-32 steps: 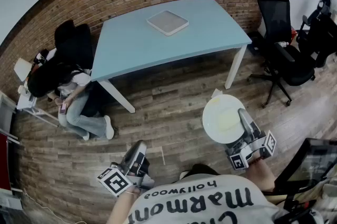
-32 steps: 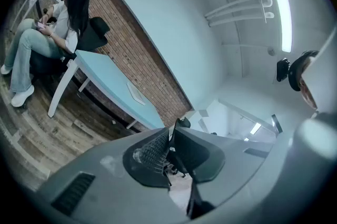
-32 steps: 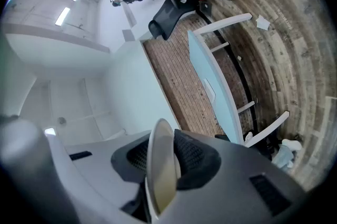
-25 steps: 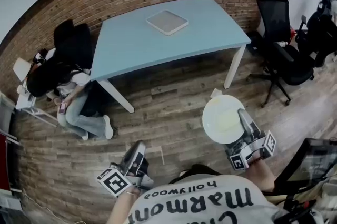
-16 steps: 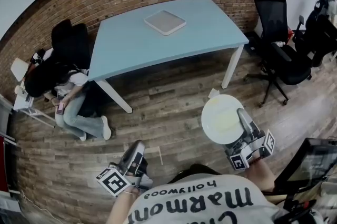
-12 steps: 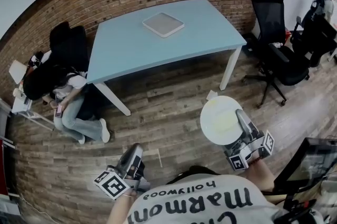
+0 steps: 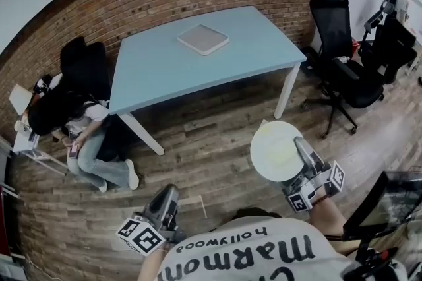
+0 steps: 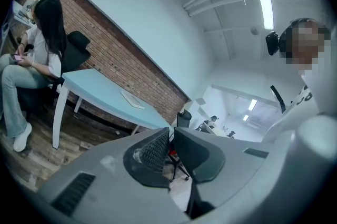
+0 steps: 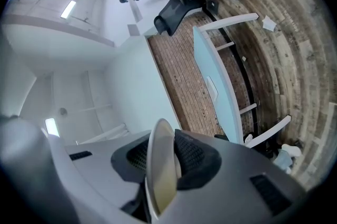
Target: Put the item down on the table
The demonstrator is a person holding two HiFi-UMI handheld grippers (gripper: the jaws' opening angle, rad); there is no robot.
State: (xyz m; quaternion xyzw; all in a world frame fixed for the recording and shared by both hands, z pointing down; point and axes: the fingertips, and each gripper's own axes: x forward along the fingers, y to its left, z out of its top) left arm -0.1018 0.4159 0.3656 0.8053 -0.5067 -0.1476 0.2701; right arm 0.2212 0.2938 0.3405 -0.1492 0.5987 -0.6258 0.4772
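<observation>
Plate held short of the table
Right gripper [image 9: 164, 157] clamps the white plate [image 7: 275, 151] by its rim at 4 o'clock; left gripper [image 8: 169, 134] is closed, empty. Best set it flat on bare table [image 7: 165, 68] at 11 o'clock.

We see a light-blue table [image 7: 198, 72] on white legs, standing on a wood-plank floor [image 7: 211, 141]. A flat, pale square pad [image 7: 202, 39] lies on the tabletop toward its far edge. On the floor, a black office chair [image 7: 346, 68] stands right of the table, and a small paper scrap [image 9: 268, 23] lies near a table leg.
</observation>
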